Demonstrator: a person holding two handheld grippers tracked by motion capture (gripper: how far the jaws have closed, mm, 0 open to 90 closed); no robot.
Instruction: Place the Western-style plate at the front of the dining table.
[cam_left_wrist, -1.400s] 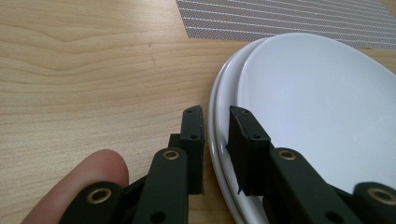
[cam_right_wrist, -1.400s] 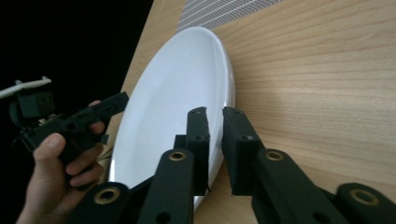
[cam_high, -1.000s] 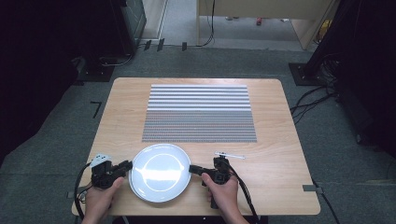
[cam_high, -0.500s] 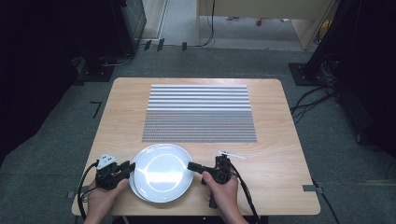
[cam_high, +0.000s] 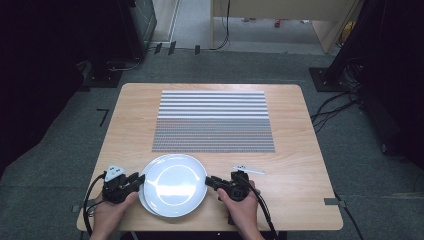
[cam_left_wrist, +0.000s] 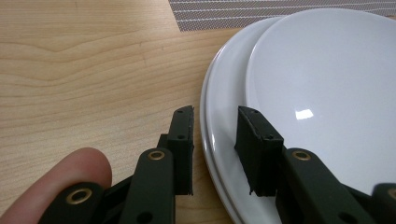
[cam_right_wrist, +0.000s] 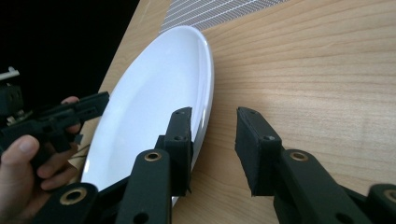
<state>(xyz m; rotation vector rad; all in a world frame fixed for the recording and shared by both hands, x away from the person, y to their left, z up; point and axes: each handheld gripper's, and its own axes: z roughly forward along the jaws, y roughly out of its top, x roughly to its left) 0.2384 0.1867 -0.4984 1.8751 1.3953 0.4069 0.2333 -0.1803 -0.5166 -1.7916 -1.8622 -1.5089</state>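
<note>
Two glossy white plates (cam_high: 173, 185) are sitting stacked near the desk's (cam_high: 300, 150) near edge, left of its middle, the upper one shifted slightly right of the lower. They are plain, with no writing to read. Your left claw (cam_left_wrist: 214, 149) is reaching in level from the plates' left, its jaws spread to either side of the lower plate's rim. Your right claw (cam_right_wrist: 212, 151) is coming in from the right, jaws spread astride the rim. A striped grey placemat (cam_high: 214, 121) is lying toward the far edge.
</note>
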